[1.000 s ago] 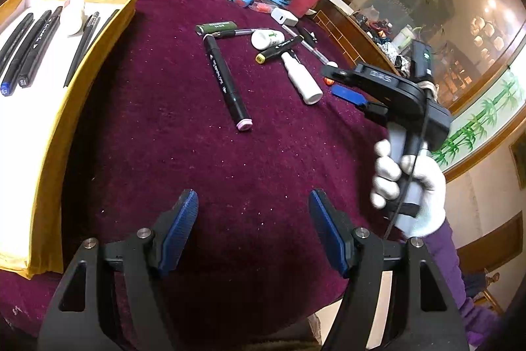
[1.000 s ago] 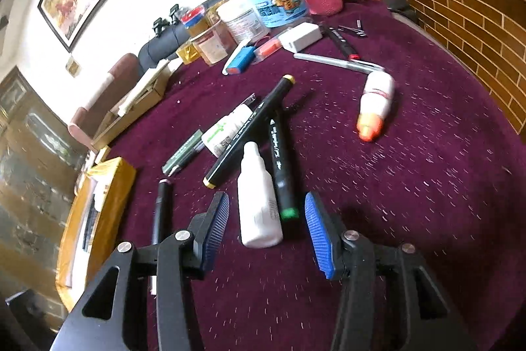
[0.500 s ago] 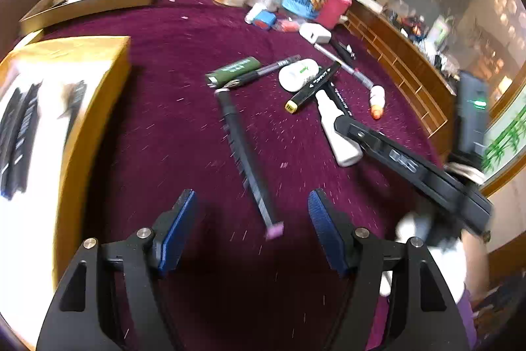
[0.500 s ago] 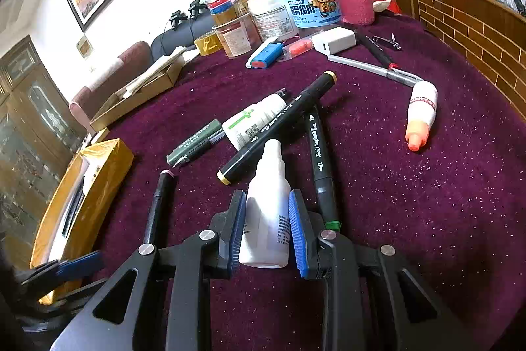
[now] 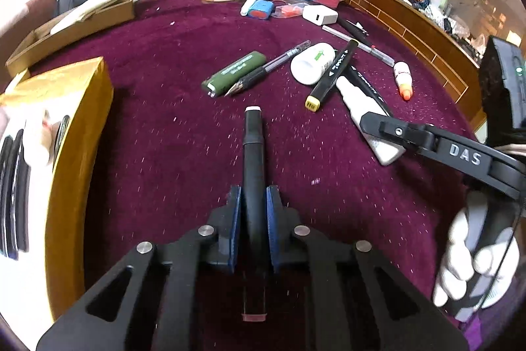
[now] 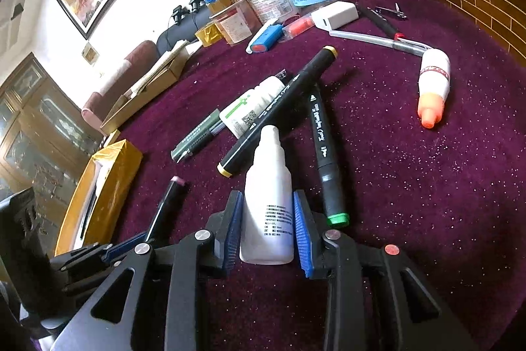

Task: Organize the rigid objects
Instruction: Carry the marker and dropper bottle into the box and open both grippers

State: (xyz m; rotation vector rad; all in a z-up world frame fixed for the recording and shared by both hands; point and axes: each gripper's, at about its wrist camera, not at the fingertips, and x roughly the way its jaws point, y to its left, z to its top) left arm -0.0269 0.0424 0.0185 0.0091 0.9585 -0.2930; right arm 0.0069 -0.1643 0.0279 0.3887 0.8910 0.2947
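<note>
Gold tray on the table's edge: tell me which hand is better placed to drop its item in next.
Left. Its fingers are shut on the black marker, and the gold tray lies right beside it. The right gripper straddles the white bottle, farther from the tray.

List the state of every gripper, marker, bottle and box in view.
left gripper: shut on the black marker
black marker: capped, clamped lengthwise between the pads
right gripper: jaws opening, pads against the white bottle
white bottle: capped, lying on the cloth
yellow-capped marker: capped, lying across the green-capped marker
green-capped marker: capped, lying flat
orange-tipped bottle: lying on its side
gold box: open, pens inside
</note>
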